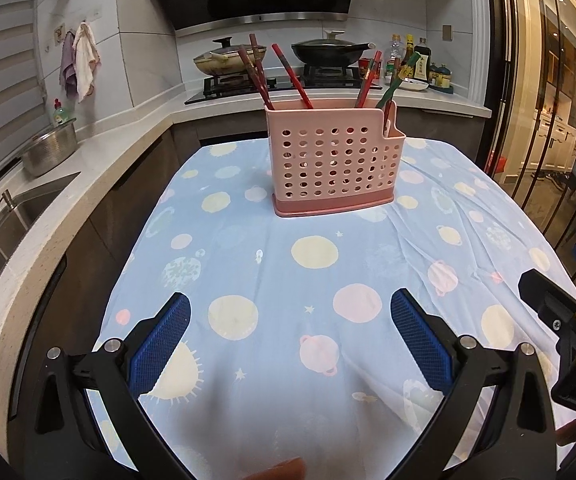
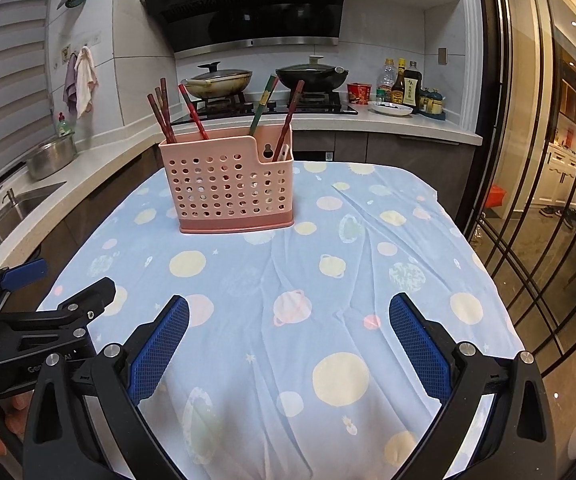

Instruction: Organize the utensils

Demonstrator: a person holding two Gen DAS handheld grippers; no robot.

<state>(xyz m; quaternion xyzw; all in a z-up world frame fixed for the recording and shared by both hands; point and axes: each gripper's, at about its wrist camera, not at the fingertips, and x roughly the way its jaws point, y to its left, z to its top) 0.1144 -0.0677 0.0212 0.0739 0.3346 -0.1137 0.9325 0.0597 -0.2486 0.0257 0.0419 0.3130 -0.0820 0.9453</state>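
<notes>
Two handheld grippers, black frames with blue finger pads

The left gripper (image 1: 290,344) has two black plastic arms that curve outward, each with a long triangular cut-out near its base. On each arm sit round silver screws or bolt heads. Each finger carries a flat blue pad (image 1: 159,346) with a fine grid texture. The right gripper (image 2: 288,346) has the same build: black curved arms, silver bolts, blue textured pads (image 2: 420,346). Seen from the side in the other camera, a gripper shows a black blocky body with small silver screws, a blue part on top, and white letters that are only partly readable.
</notes>
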